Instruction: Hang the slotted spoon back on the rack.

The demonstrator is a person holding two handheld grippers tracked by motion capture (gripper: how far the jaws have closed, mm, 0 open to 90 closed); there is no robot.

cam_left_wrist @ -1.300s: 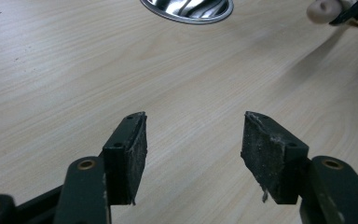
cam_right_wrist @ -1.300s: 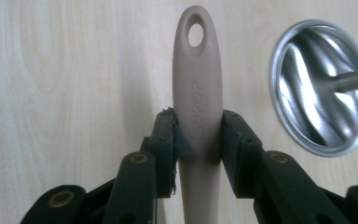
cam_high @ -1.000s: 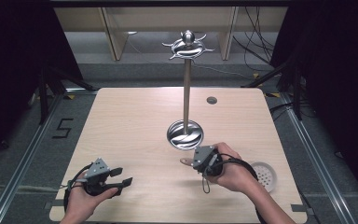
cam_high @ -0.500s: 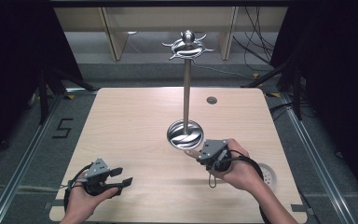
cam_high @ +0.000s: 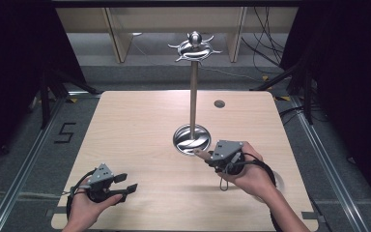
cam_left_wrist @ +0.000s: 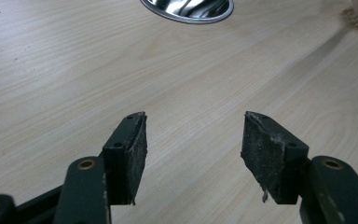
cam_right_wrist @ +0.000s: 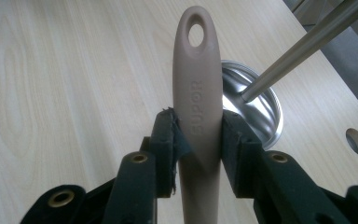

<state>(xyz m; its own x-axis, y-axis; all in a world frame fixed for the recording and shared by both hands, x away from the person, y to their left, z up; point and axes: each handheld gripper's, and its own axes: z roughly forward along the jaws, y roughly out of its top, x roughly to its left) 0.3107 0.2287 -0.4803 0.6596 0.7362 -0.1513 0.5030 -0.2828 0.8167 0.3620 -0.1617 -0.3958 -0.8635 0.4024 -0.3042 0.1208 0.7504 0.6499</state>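
- Left gripper [cam_high: 125,183]: jaws spread wide, nothing between the pads [cam_left_wrist: 131,154]; it sits low over the wooden table [cam_high: 135,125], with the stand's round base [cam_left_wrist: 186,8] well ahead of the jaws.
- Right gripper [cam_high: 207,157]: jaws clamped on a taupe utensil handle [cam_right_wrist: 198,93] marked SUPOR. The handle's end with the hanging hole projects beyond the jaw tips.
- Metal stand [cam_high: 192,96]: base just beyond the handle tip; its pole [cam_right_wrist: 303,44] rises just beside the handle.
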